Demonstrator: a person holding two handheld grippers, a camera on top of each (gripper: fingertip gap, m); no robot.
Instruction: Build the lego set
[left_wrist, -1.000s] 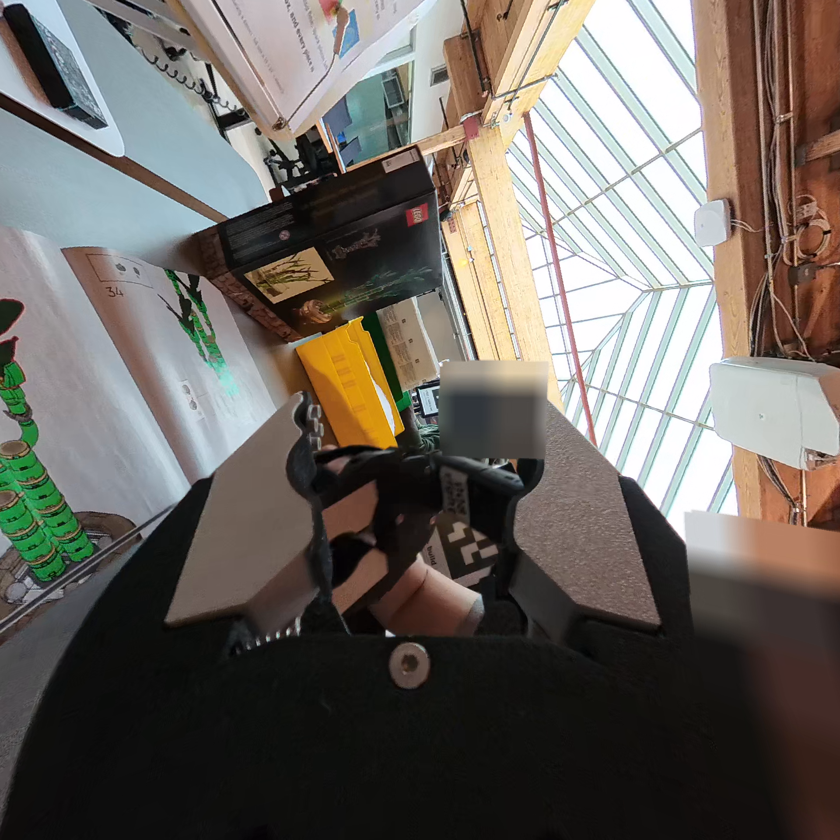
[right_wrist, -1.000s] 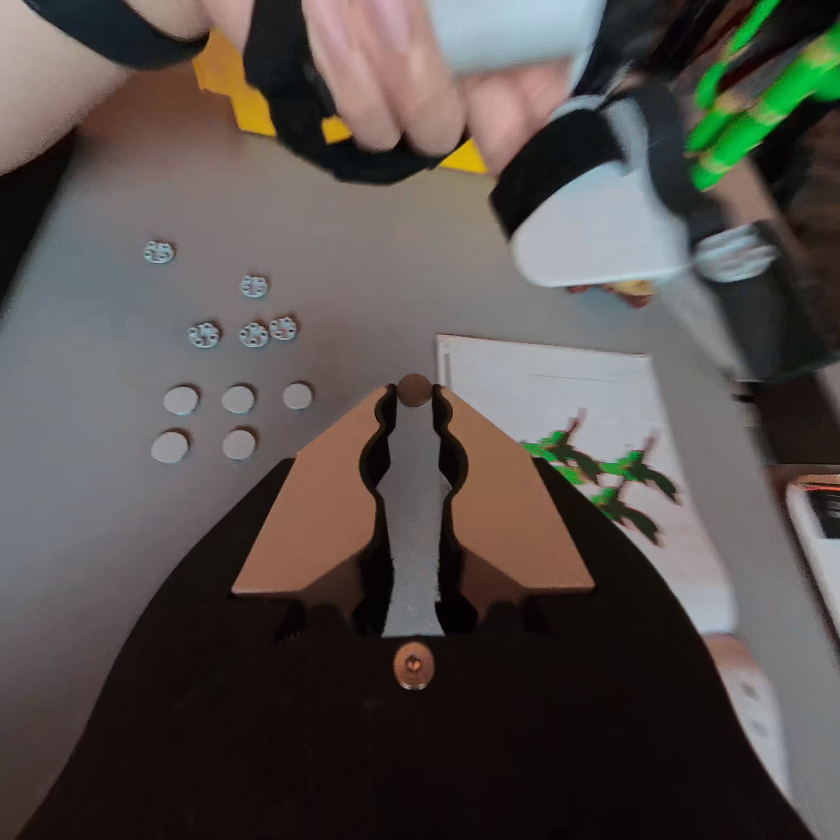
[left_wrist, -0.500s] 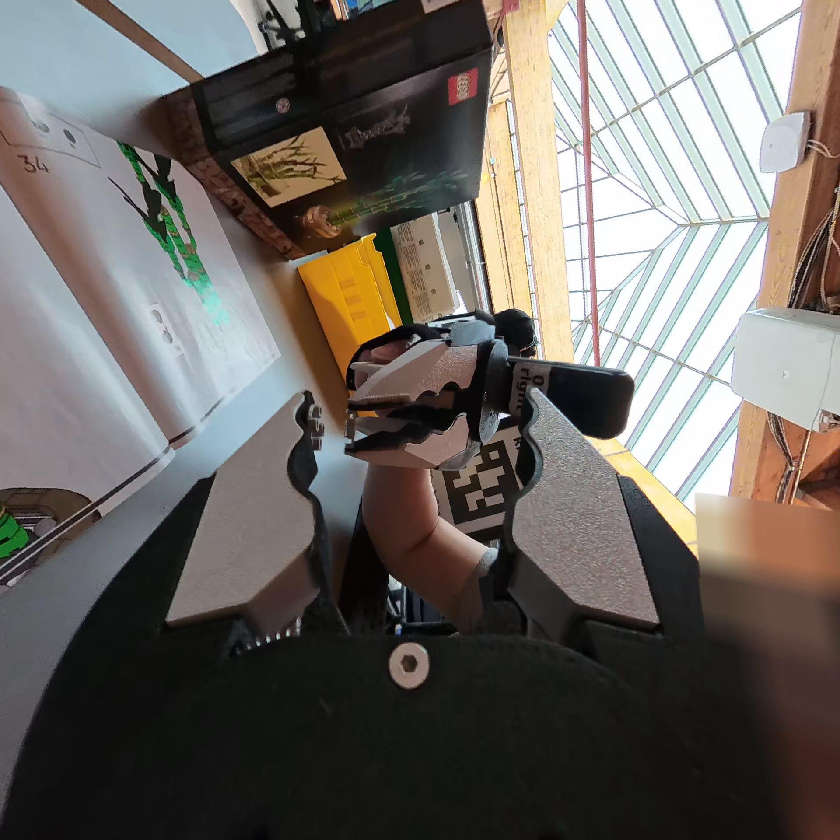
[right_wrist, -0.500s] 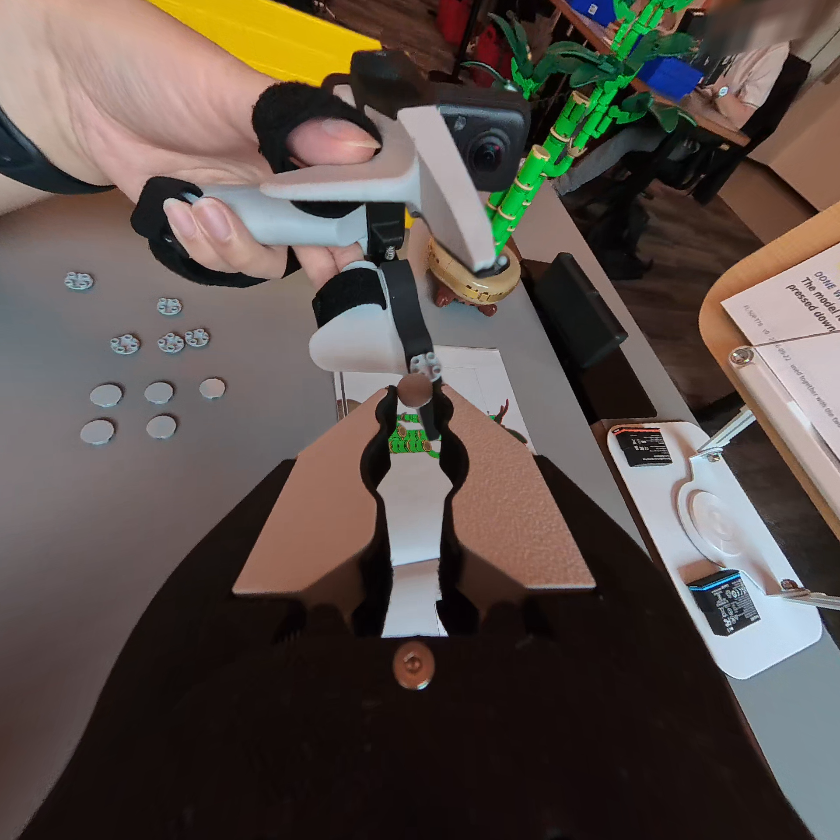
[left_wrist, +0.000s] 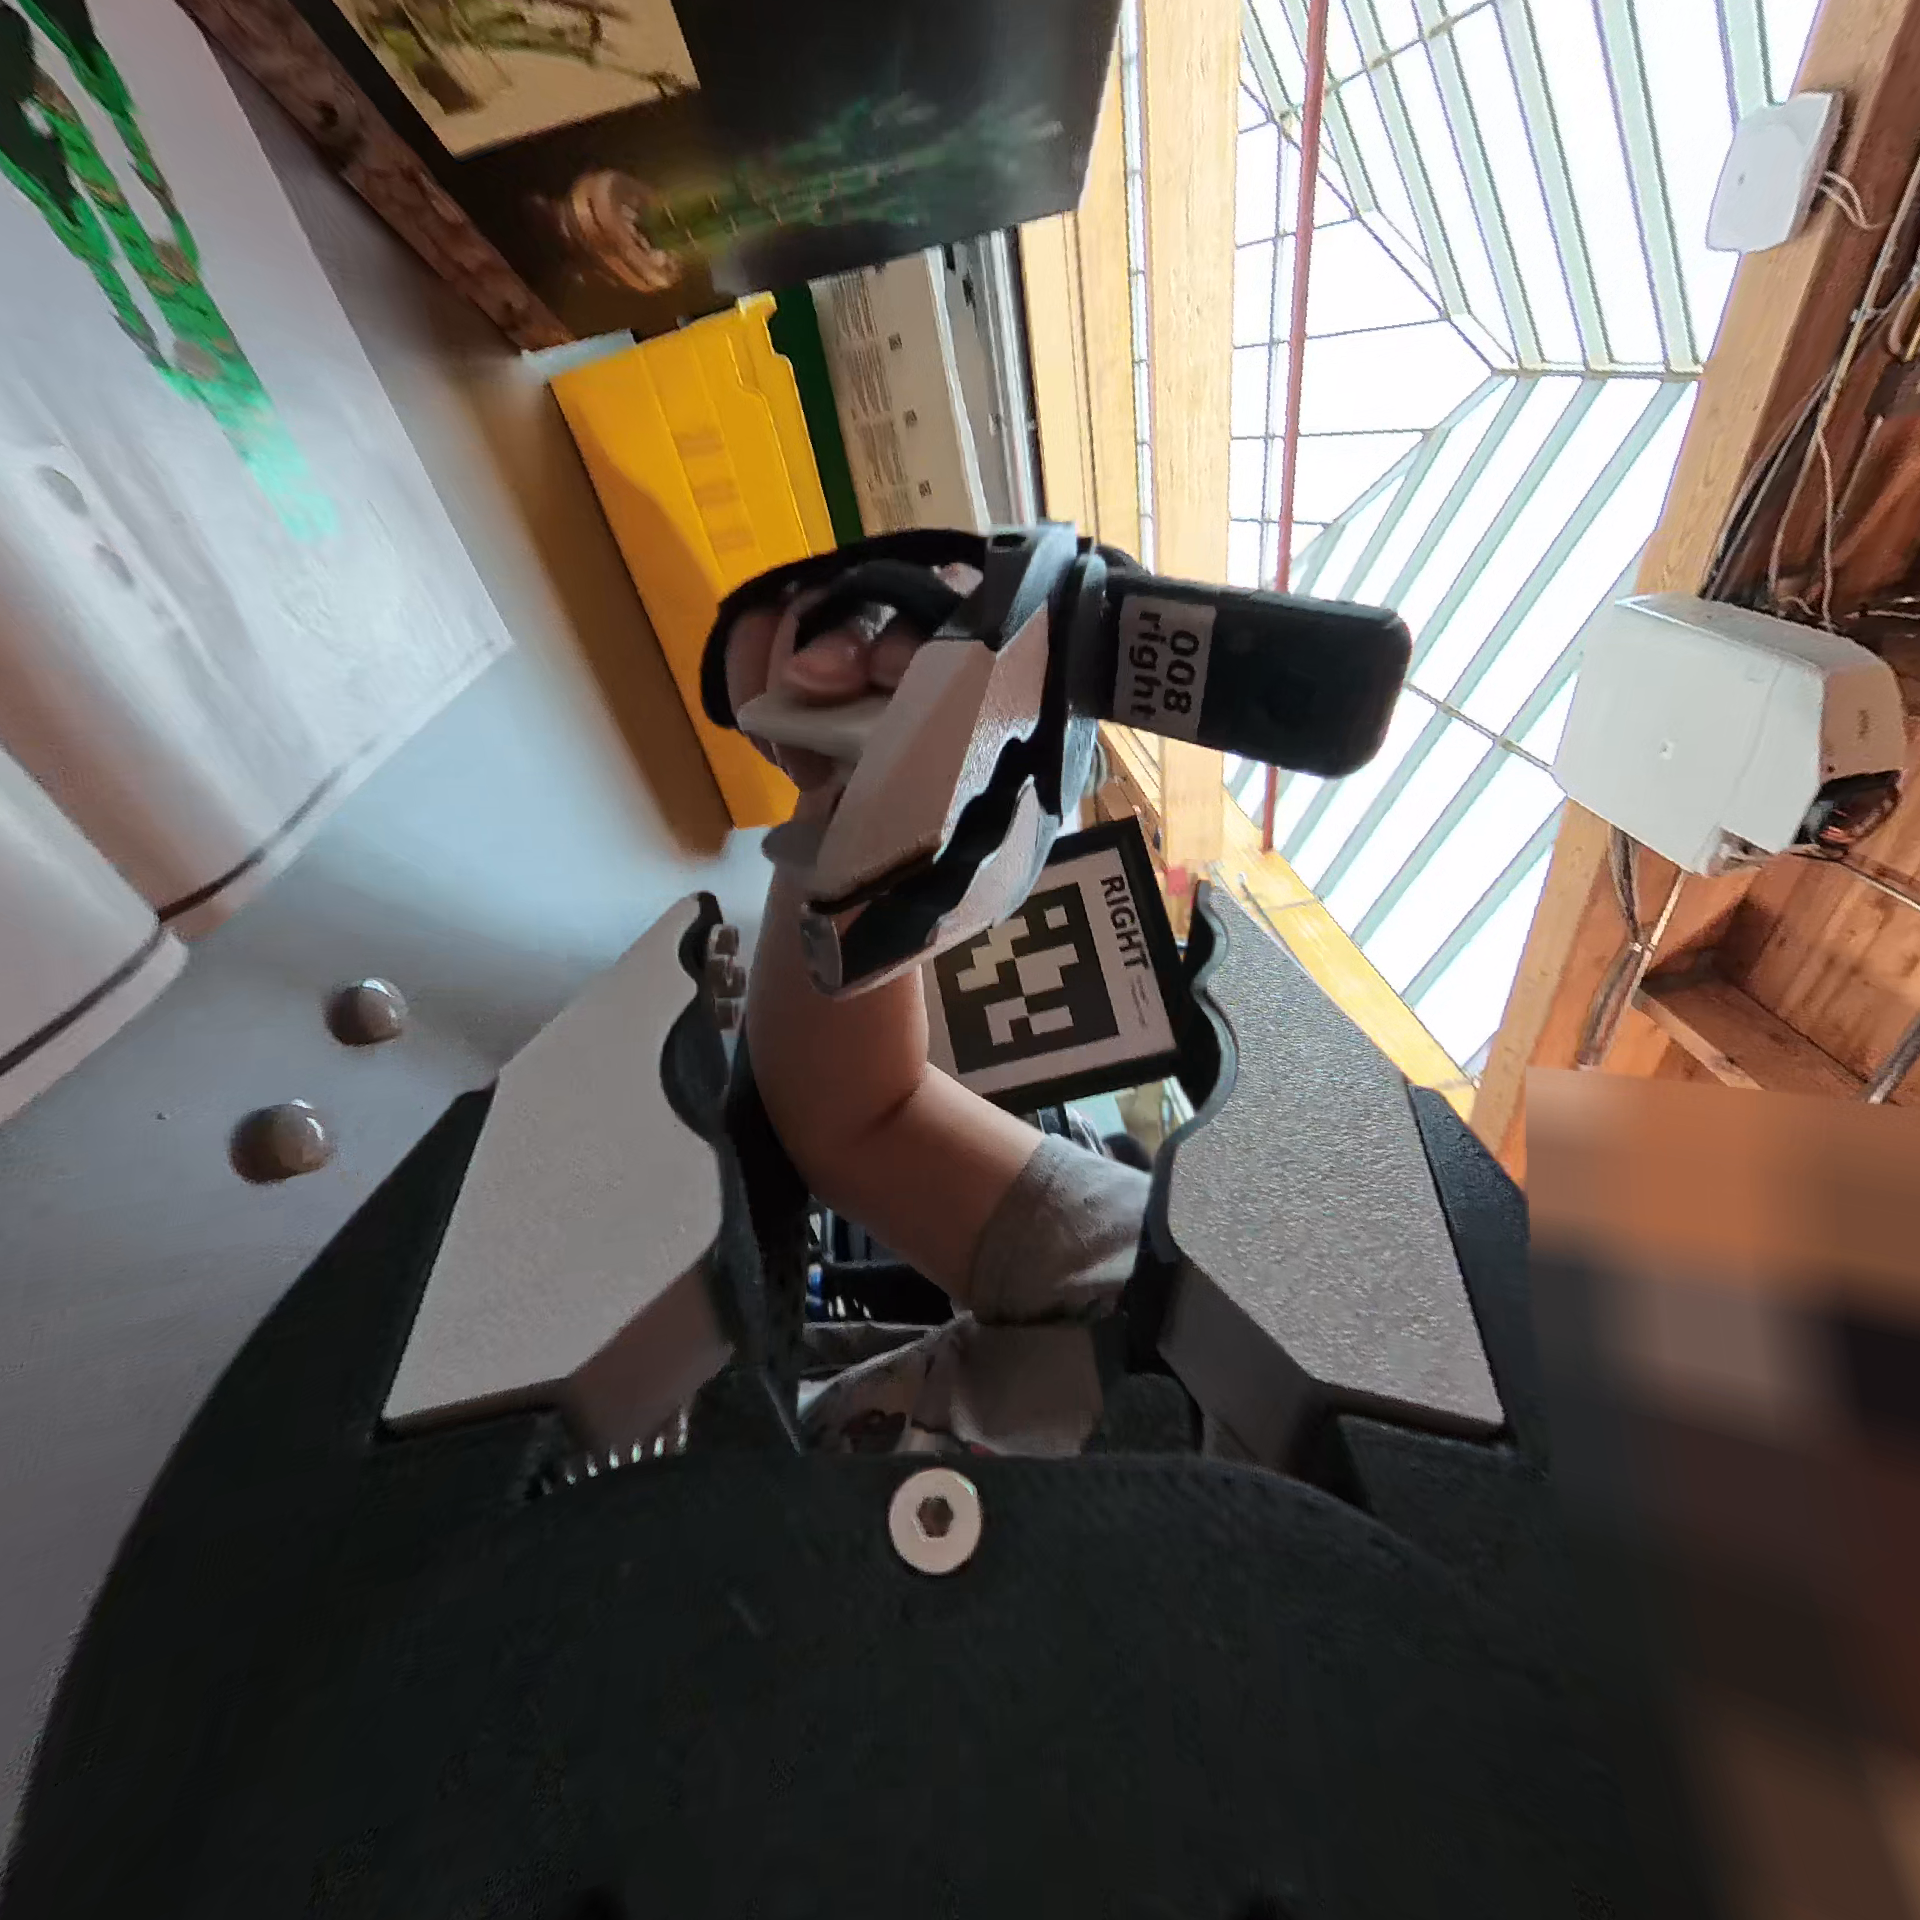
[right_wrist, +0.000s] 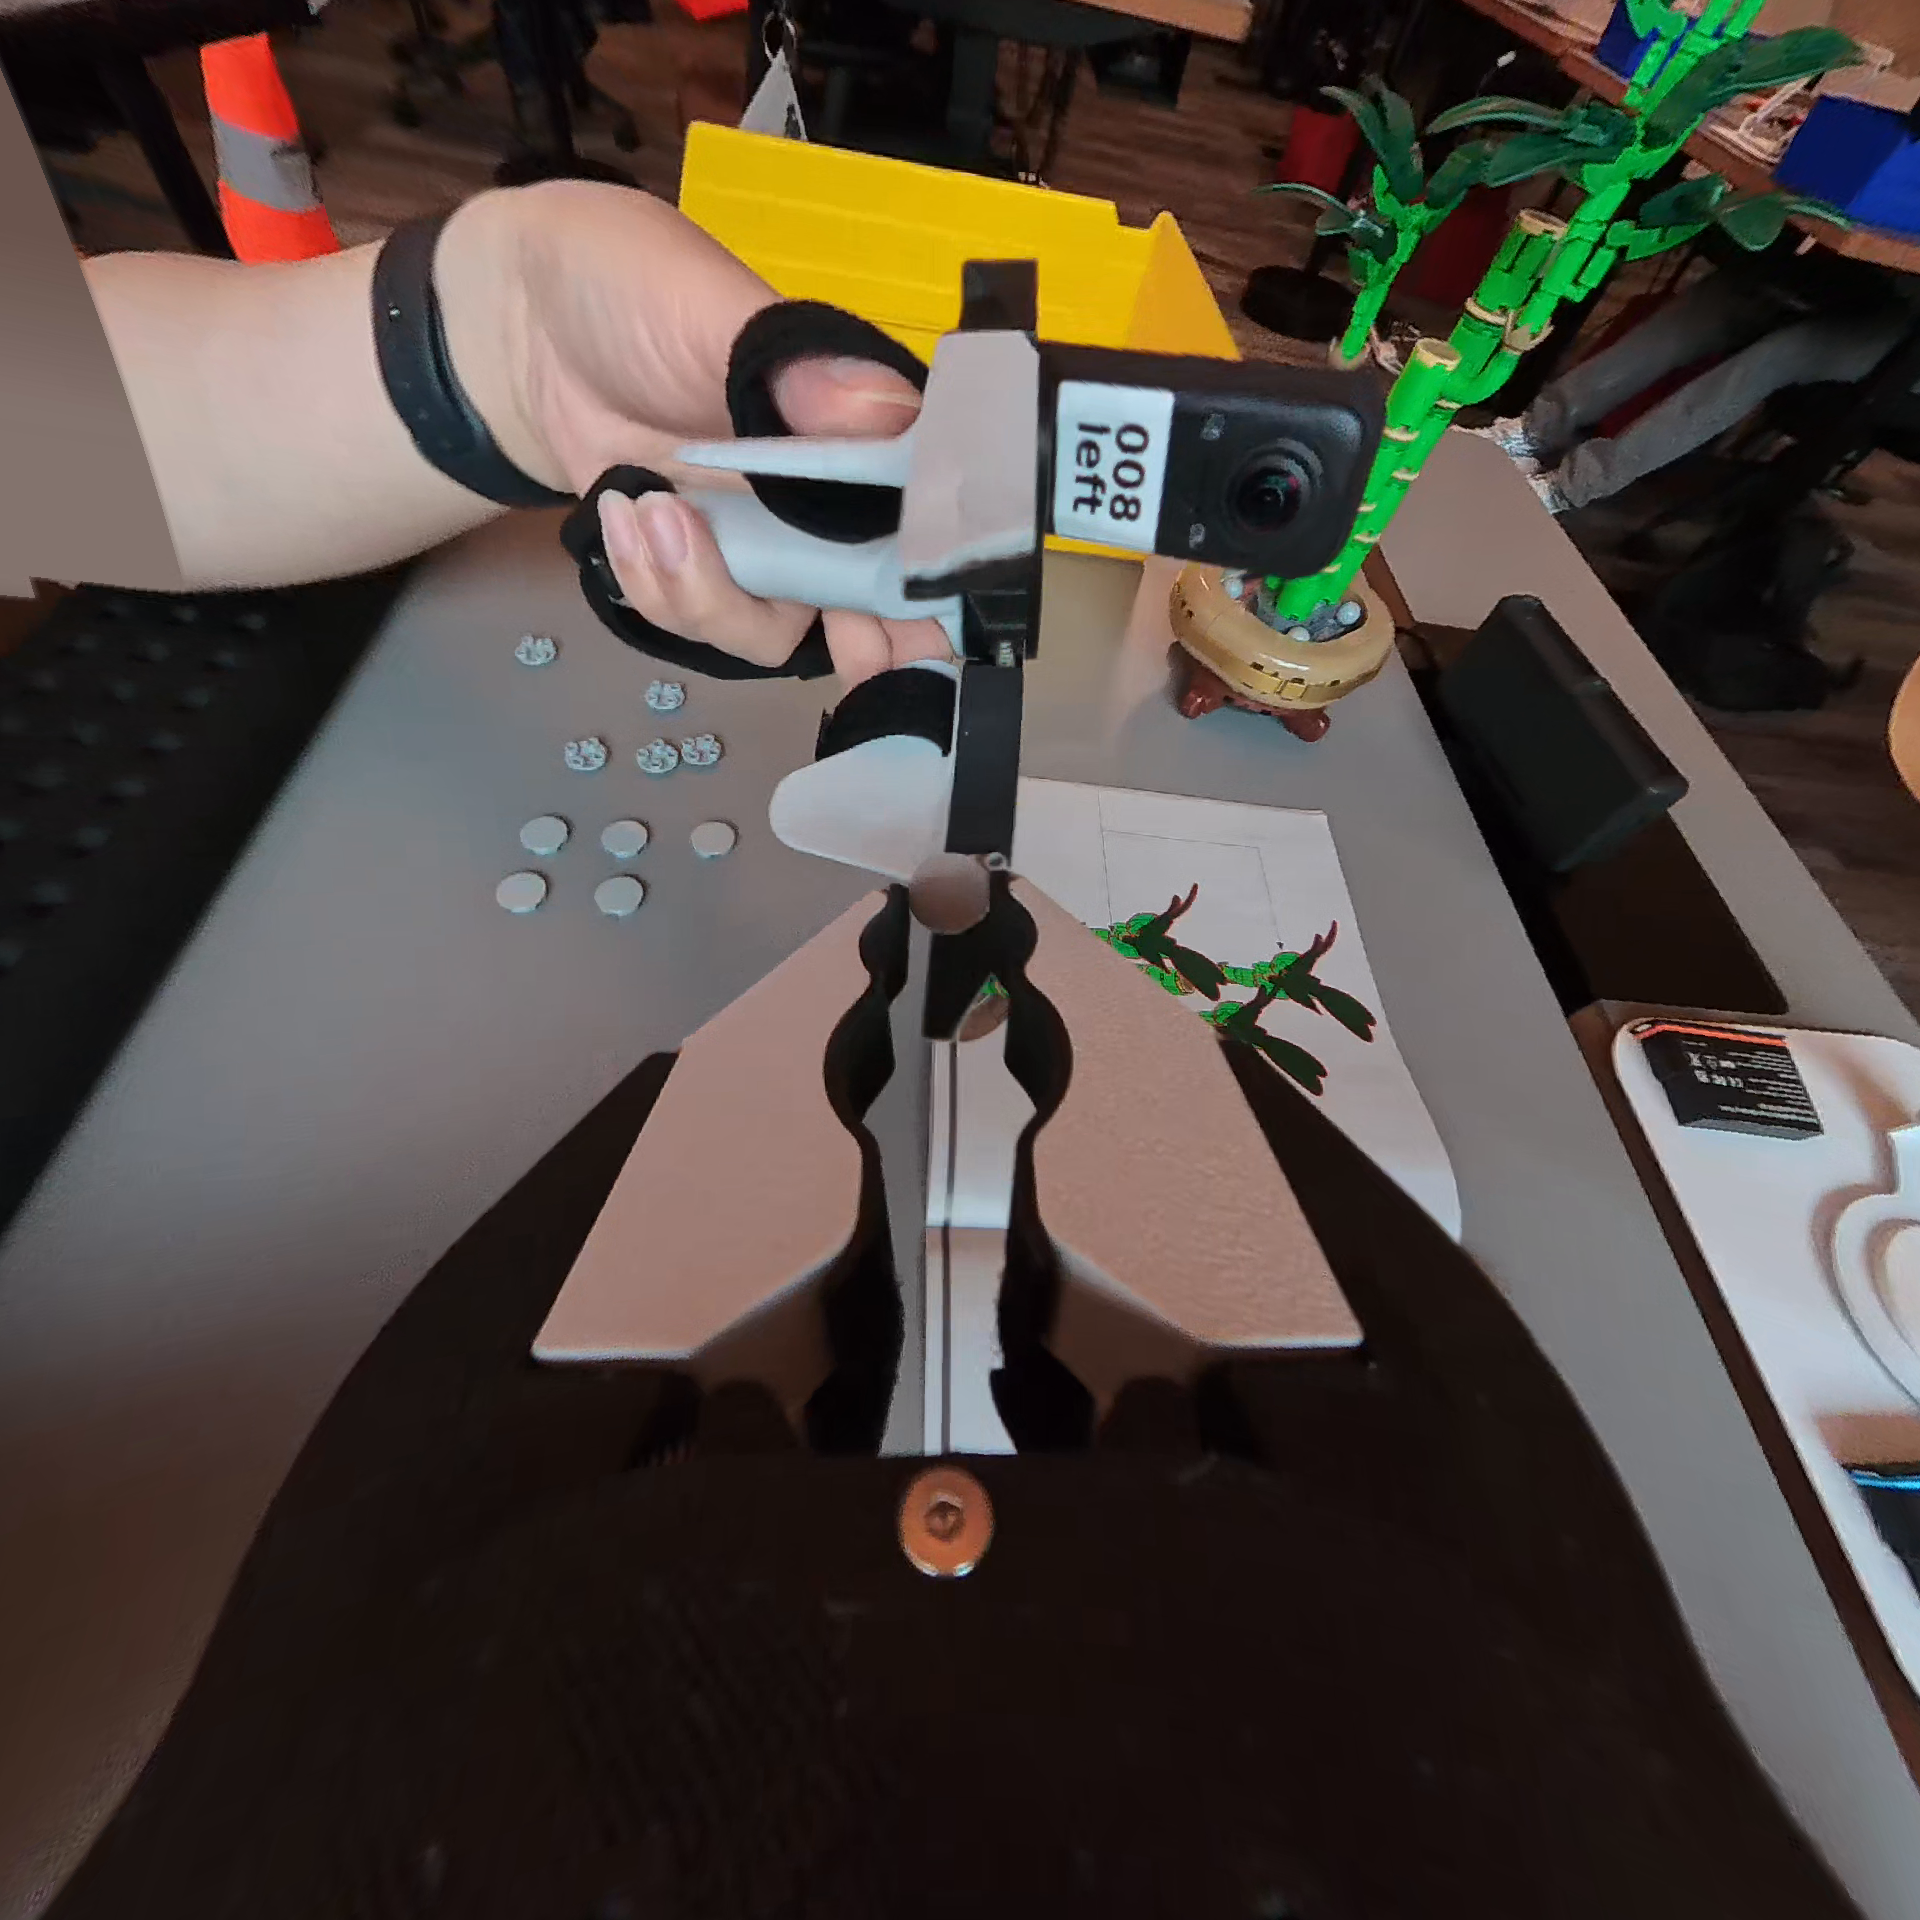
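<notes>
My right gripper (right_wrist: 951, 904) is shut on a small round grey tile (right_wrist: 948, 894) and holds it above the table. My left gripper (left_wrist: 951, 914) is open wide, with a small grey studded piece (left_wrist: 722, 966) clinging to the inner tip of its left finger. In the right wrist view the left gripper (right_wrist: 977, 862) points down toward me, and the studded piece (right_wrist: 994, 860) sits right beside the tile. The right gripper (left_wrist: 831, 935) also shows in the left wrist view, between my open fingers. The green bamboo model in a tan pot (right_wrist: 1283, 644) stands at the back right.
Several loose round tiles (right_wrist: 623, 836) and studded pieces (right_wrist: 655, 753) lie on the grey table, left of the open instruction booklet (right_wrist: 1195, 862). A yellow bin (right_wrist: 883, 218) stands behind. A black box (right_wrist: 1558, 748) and a white tray (right_wrist: 1766, 1195) are at the right. My left and right fingertips are right by each other.
My right gripper rose from the table with the tile and came up to the left gripper's tip. The left gripper turned, so the tile now sits against the studded piece.
</notes>
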